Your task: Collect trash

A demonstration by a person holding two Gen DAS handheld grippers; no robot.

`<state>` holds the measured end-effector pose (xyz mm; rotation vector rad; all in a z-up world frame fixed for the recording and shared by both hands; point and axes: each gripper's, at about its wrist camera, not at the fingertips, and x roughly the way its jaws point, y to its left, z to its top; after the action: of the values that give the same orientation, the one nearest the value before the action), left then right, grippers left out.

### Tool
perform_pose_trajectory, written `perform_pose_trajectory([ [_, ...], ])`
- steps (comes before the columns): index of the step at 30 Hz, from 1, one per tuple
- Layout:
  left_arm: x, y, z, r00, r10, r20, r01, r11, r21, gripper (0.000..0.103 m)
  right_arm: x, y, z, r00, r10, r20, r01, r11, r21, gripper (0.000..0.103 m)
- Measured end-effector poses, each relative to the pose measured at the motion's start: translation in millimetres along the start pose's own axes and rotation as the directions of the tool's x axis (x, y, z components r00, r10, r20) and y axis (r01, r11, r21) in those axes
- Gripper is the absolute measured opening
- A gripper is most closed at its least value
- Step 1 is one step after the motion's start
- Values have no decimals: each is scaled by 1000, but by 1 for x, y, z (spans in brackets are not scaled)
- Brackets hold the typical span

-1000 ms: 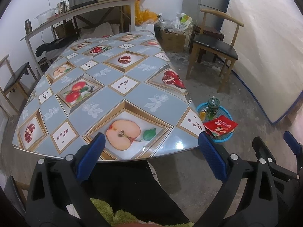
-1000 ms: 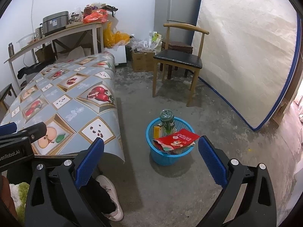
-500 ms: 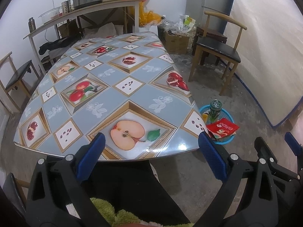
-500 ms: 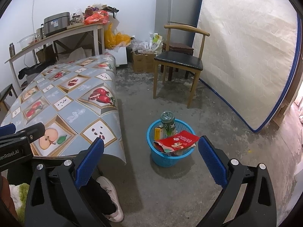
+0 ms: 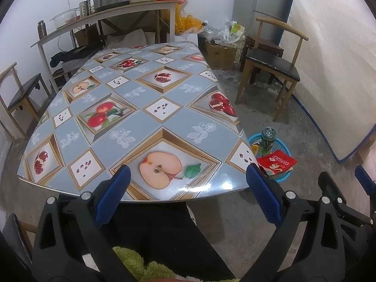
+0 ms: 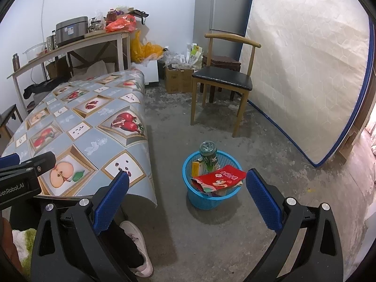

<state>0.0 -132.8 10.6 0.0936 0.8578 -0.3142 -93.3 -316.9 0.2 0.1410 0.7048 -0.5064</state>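
A blue plastic basket (image 6: 206, 199) stands on the concrete floor right of the table. It holds a red snack bag (image 6: 221, 177), a green bottle (image 6: 208, 155) and a yellow carton (image 6: 195, 168). The same basket (image 5: 283, 176), with its red bag (image 5: 277, 163), shows past the table's right corner in the left wrist view. My left gripper (image 5: 186, 188) is open over the near table edge, nothing between its blue pads. My right gripper (image 6: 186, 195) is open above the floor, short of the basket. The table (image 5: 141, 117) wears a fruit-print cloth with no loose items on it.
A wooden chair (image 6: 223, 82) stands beyond the basket, with a cardboard box (image 6: 177, 80) and bags behind it. A mattress (image 6: 305, 70) leans on the right wall beside a fridge (image 6: 223, 9). A person's shoe (image 6: 138, 244) and leg are below my right gripper. Another chair (image 5: 21, 94) stands left.
Both views have drifted slightly, as if both grippers rose or pulled back a little. Both stay open and nothing was picked up or let go.
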Motion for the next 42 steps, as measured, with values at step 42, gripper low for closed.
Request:
perform_pose_trajectory([
  [42,2,8,1,1000,7,0,-7,1000,-19,95,-5,1,6,1000,-1,15,2,1000,-5,97],
])
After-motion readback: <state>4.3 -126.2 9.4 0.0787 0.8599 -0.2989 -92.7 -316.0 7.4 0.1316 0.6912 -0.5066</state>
